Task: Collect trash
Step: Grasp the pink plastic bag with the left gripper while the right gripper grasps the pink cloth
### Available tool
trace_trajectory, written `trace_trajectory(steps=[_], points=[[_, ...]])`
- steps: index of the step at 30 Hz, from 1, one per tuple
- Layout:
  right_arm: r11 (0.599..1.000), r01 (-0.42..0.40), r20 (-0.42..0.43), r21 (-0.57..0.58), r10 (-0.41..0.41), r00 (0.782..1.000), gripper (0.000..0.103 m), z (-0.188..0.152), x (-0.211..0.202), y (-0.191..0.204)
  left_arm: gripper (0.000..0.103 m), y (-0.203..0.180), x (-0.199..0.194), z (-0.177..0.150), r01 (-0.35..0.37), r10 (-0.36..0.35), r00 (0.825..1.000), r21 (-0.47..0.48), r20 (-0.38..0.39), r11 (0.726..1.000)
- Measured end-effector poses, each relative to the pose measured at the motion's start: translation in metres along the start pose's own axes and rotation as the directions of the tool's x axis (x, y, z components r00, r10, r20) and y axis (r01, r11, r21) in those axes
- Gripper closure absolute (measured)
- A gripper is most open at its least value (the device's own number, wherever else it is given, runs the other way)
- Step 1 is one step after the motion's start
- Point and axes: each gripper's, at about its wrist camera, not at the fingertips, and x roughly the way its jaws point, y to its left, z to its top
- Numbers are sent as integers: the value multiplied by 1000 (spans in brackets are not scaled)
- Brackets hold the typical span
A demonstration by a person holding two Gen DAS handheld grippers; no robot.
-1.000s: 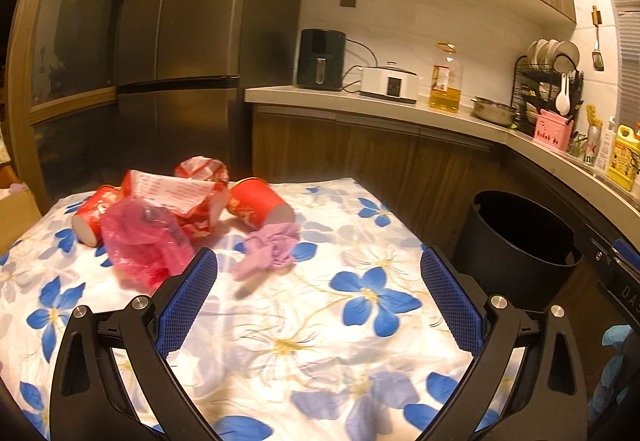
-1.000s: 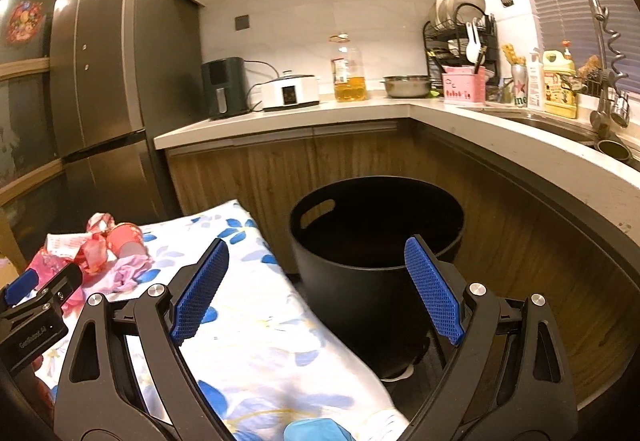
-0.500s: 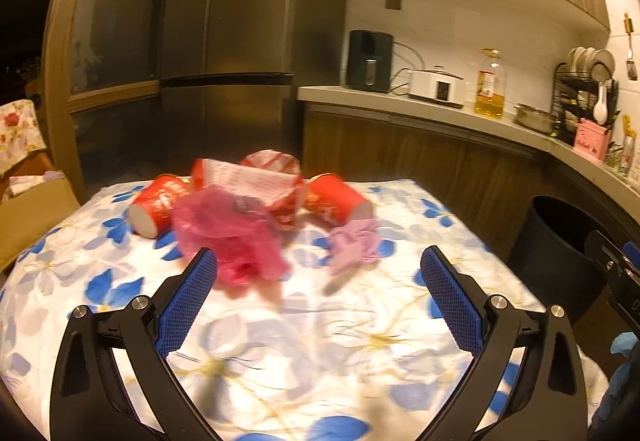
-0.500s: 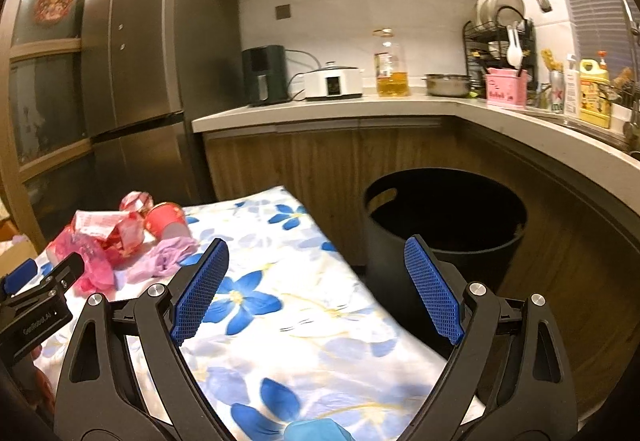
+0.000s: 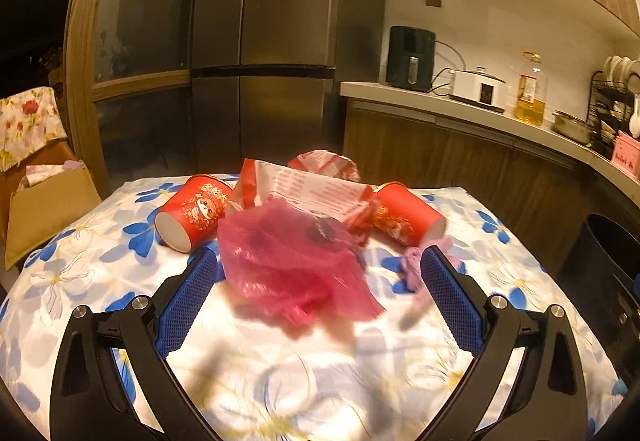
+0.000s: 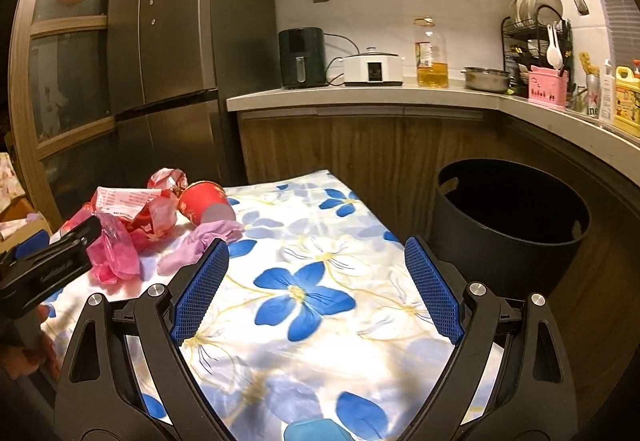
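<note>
A heap of trash lies on the flowered tablecloth (image 5: 280, 369): a pink plastic bag (image 5: 292, 265), two red paper cups (image 5: 192, 213) (image 5: 408, 217), a red-and-white wrapper (image 5: 312, 189) and a crumpled lilac tissue (image 5: 416, 269). My left gripper (image 5: 320, 301) is open, its jaws either side of the pink bag. My right gripper (image 6: 316, 289) is open and empty over the cloth (image 6: 304, 293), with the heap to its left: pink bag (image 6: 116, 253), tissue (image 6: 200, 241), cup (image 6: 204, 201). The black bin (image 6: 508, 225) stands to the right of the table.
A fridge (image 5: 264, 53) stands behind the table. A counter (image 6: 380, 93) holds an air fryer, a cooker, an oil bottle and a dish rack. A cardboard box (image 5: 44, 205) sits at the left. The bin also shows at the right edge (image 5: 600, 257) of the left wrist view.
My left gripper has swung left and moved in on the heap, so the pink bag now sits between its jaws. My right gripper has turned left, from the bin to the table.
</note>
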Motion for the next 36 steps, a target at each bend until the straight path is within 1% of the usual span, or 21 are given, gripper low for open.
trace_trajectory(steps=[3, 5, 7, 8, 9, 10, 11, 12, 13, 14, 16, 17, 18, 20, 24, 26, 29, 32, 34, 36], points=[[1000, -8, -5, -6, 8, 1000, 15, 1, 7, 7, 6, 4, 15, 3, -26, 26, 999, -2, -20, 1000], [1000, -14, -8, -12, 14, 1000, 15, 2, 12, 11, 6, 6, 22, 1, -31, 30, 999, -2, -36, 1000], [999, -21, -6, -24, 21, 1000, 15, 3, 15, 17, 12, 8, 30, -1, -25, 24, 998, -10, -64, 1000], [999, -24, -6, -28, 24, 1000, 15, 4, 16, 19, 12, 8, 32, -2, -24, 23, 997, -12, -74, 1000], [999, -28, -7, -32, 27, 1000, 15, 4, 18, 22, 15, 9, 34, -3, -24, 22, 996, -14, -83, 1000], [999, -31, -8, -35, 31, 999, 15, 4, 19, 23, 24, 10, 35, -4, -17, 15, 996, -18, -91, 1000], [999, -35, -10, -36, 35, 999, 15, 4, 21, 25, 27, 10, 37, -5, -10, 8, 995, -22, -100, 1000], [998, -39, -13, -40, 39, 999, 15, 4, 23, 27, 33, 11, 39, -6, -2, -2, 993, -27, -115, 1000], [998, -42, -15, -43, 41, 999, 15, 4, 24, 29, 43, 13, 41, -7, 7, -10, 992, -30, -124, 1000], [998, -47, -18, -47, 46, 999, 15, 3, 26, 32, 50, 13, 42, -9, 10, -14, 991, -31, -133, 999], [997, -54, -23, -53, 53, 998, 15, 2, 29, 35, 78, 14, 45, -12, 15, -20, 987, -31, -159, 999], [997, -59, -26, -57, 57, 998, 15, 2, 30, 38, 85, 15, 47, -14, 18, -24, 985, -34, -173, 999], [996, -63, -30, -62, 62, 998, 15, 0, 32, 41, 94, 16, 49, -15, 19, -26, 983, -38, -184, 999], [995, -73, -39, -68, 70, 997, 15, -1, 36, 46, 100, 19, 50, -18, 38, -47, 980, -54, -195, 998], [993, -92, -54, -77, 88, 995, 15, -4, 41, 54, 102, 23, 44, -20, 52, -65, 982, -74, -180, 996], [991, -105, -59, -80, 100, 993, 15, -5, 43, 58, 103, 27, 34, -20, 54, -67, 986, -89, -152, 995], [989, -121, -69, -87, 115, 991, 15, -8, 49, 69, 103, 34, 15, -20, 44, -55, 993, -105, -106, 993], [986, -143, -85, -87, 136, 987, 15, -10, 57, 81, 103, 43, -2, -19, 17, -26, 997, -119, -75, 993], [983, -157, -97, -96, 148, 984, 18, -12, 64, 92, 103, 49, -6, -20, 12, -22, 997, -133, -76, 991], [980, -166, -121, -109, 153, 981, 24, -15, 73, 103, 103, 54, -7, -21, 5, -17, 996, -140, -83, 990]])
